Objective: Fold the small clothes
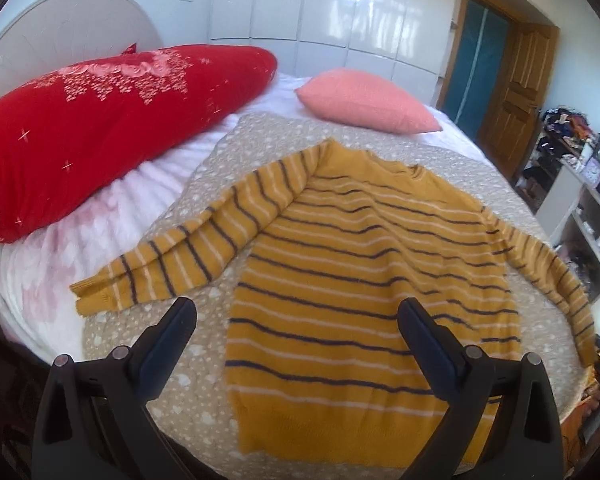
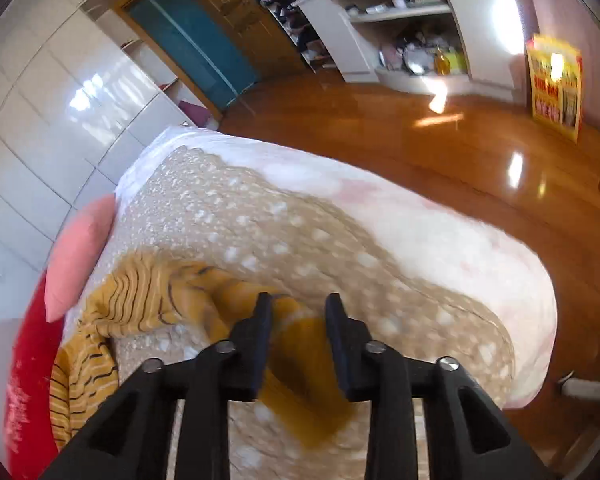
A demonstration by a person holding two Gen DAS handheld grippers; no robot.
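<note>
A mustard sweater [image 1: 364, 264] with dark and white stripes lies flat on a beige spotted blanket [image 1: 204, 364], hem toward me, both sleeves spread out. My left gripper [image 1: 296, 316] is open and empty, hovering above the sweater's lower left part. In the right wrist view the sweater's right sleeve [image 2: 148, 296] runs toward me and its plain mustard cuff [image 2: 300, 368] lies between and below the open fingers of my right gripper [image 2: 298, 304]. The jaws stand apart and do not pinch the cloth.
A big red pillow [image 1: 100, 128] lies at the left of the bed and a pink pillow [image 1: 364, 100] at the head. The bed edge [image 2: 480, 264] drops to a wooden floor [image 2: 440, 148]. White shelves [image 2: 400, 20] and a door [image 1: 520, 96] stand beyond.
</note>
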